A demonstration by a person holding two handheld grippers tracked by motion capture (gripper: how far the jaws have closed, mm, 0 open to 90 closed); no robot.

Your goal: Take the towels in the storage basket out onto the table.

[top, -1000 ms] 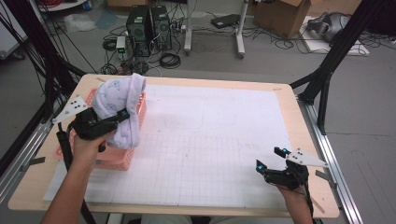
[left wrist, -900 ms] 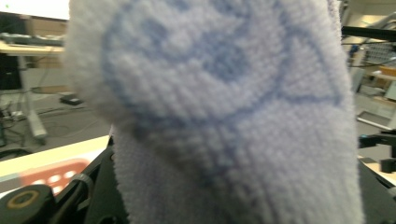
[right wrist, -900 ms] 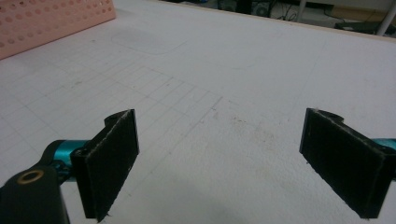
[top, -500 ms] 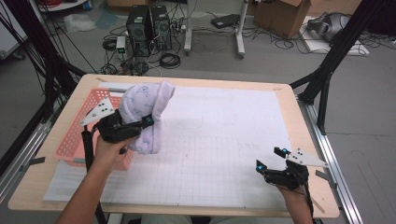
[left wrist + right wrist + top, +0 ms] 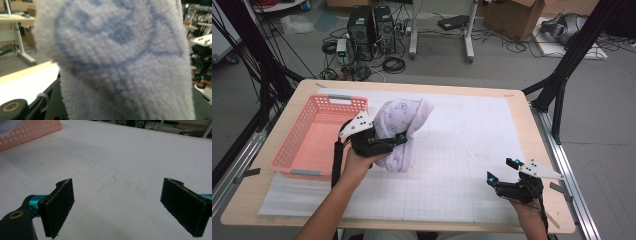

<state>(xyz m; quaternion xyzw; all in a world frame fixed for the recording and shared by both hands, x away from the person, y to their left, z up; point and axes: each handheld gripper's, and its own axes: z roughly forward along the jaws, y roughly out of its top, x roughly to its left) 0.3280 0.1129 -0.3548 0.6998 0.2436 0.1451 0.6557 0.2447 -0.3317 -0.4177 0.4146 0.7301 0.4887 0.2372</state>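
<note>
A lavender fleece cloth (image 5: 408, 120) with a blue line pattern hangs bunched in the air just right of the pink basket (image 5: 297, 169), its lower end close to the white gridded mat (image 5: 462, 145). My left gripper (image 5: 398, 142) is shut on the cloth from the left side. In the left gripper view the cloth (image 5: 120, 62) hangs close in front of the camera and hides the jaws. My right gripper (image 5: 502, 170) rests low over the mat near the front right corner, open. Between its pads (image 5: 60, 205) there is only bare mat (image 5: 117, 157).
The pink perforated basket stands on the left part of the table, and its inside looks bare. Its corner (image 5: 32, 130) shows far off in the right gripper view. The wooden table edge (image 5: 527, 125) borders the mat on the right. Black frame legs, computers and cables stand on the floor beyond.
My left hand has carried the cloth to the right, from above the basket to just past its right rim over the mat. The right gripper has kept still.
</note>
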